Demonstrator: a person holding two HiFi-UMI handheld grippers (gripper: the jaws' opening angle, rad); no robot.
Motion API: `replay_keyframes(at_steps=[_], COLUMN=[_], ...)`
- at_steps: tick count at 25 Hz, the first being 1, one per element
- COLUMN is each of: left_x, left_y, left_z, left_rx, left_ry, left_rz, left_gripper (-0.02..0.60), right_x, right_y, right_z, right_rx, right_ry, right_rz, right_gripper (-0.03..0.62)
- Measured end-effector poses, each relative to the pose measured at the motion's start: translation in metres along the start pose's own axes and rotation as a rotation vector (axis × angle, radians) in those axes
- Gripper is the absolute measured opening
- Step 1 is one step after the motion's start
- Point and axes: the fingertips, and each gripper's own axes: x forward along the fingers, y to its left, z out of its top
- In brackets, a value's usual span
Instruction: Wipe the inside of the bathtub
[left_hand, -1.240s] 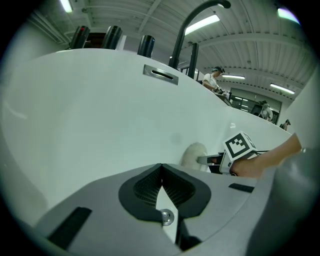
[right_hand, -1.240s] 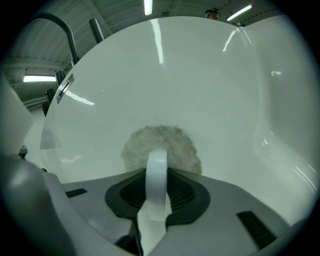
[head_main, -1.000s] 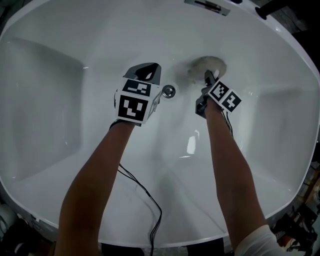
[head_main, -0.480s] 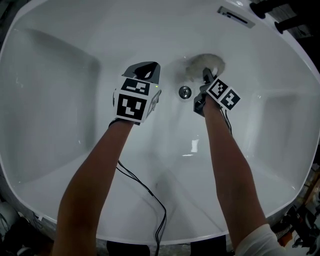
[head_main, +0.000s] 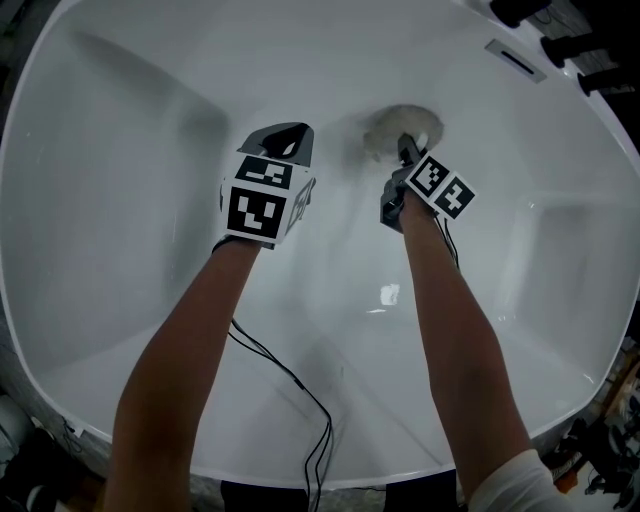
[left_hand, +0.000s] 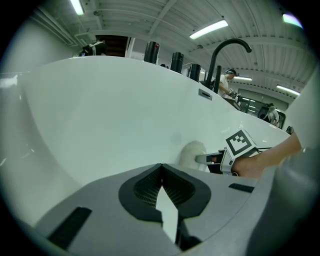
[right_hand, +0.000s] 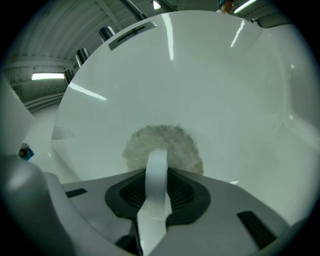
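Pad (head_main: 398, 126) has slid along the bathtub (head_main: 140, 150) wall, away from the overflow slot (head_main: 517, 60), pressed there by the right tool (head_main: 402, 148), jaws closed on its white strap (right_hand: 157, 176); left tool (head_main: 286, 136) hovers beside, jaws together, empty.

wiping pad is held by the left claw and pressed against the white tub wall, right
Not quite. The wiping pad is held by the right claw, which is shut on the pad's white strap; the right gripper view shows this. The pad is pressed against the white tub wall, as you said. The left claw is shut with nothing in it.
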Motion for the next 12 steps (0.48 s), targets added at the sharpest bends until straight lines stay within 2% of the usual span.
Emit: replay_keyframes(at_steps=[3, 10, 12], left_x=[-0.017, -0.039, -0.044], left_y=[0.021, 0.048, 0.064], left_z=[-0.007, -0.007, -0.012], left_rx=[-0.006, -0.017, -0.024], left_ry=[0.0, -0.009, -0.01], left_rz=[0.014, 0.03, 0.037], left_gripper=[0.012, 0.011, 0.012], right_x=[0.003, 0.009, 0.018], right_y=[0.031, 0.072, 0.09], right_z=[-0.011, -0.02, -0.03], right_rx=[-0.016, -0.058, -0.098], right_ry=[0.01, 0.035, 0.06], right_rz=[0.027, 0.065, 0.087], right_gripper=[0.098, 0.098, 0.098])
